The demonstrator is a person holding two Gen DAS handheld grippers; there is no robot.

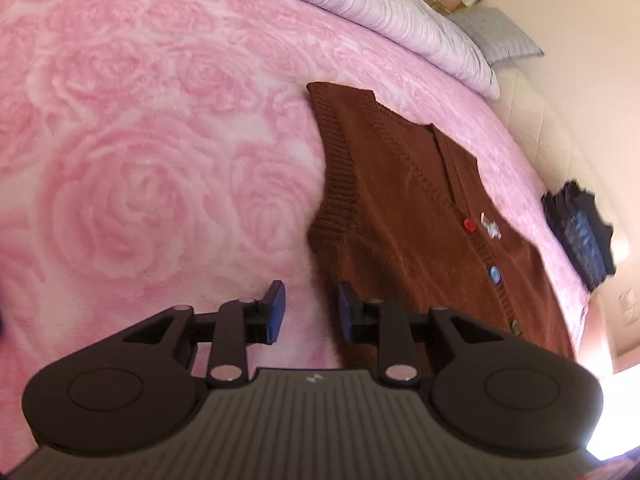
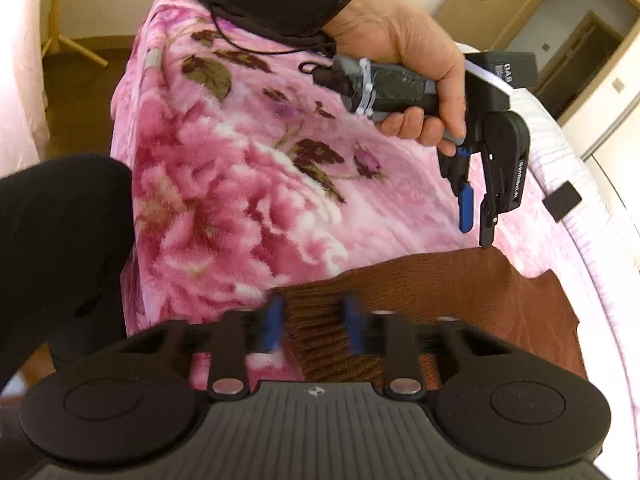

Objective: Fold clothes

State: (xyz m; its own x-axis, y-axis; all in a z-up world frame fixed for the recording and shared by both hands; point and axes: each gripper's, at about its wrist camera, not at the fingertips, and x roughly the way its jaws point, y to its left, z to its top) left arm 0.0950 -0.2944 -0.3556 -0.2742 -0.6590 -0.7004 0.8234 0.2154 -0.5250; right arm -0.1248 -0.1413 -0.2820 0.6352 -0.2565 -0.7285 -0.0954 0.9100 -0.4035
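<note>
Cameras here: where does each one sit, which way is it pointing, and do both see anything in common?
Left wrist: rides on the left gripper, looking down across the pink blanket at the brown vest; only its own open fingers show.
Right wrist: rides on the right gripper, facing the vest's hem; it shows the person's left hand holding the other gripper, and a dark-clothed leg.
Shared: vest, blanket, left gripper.

Brown vest (image 1: 420,216) ribbed knit, glossy plastic buttons (image 1: 469,225); pink blanket (image 1: 140,140) plush fleece; gripper fingers (image 1: 276,312) matt blue plastic
</note>
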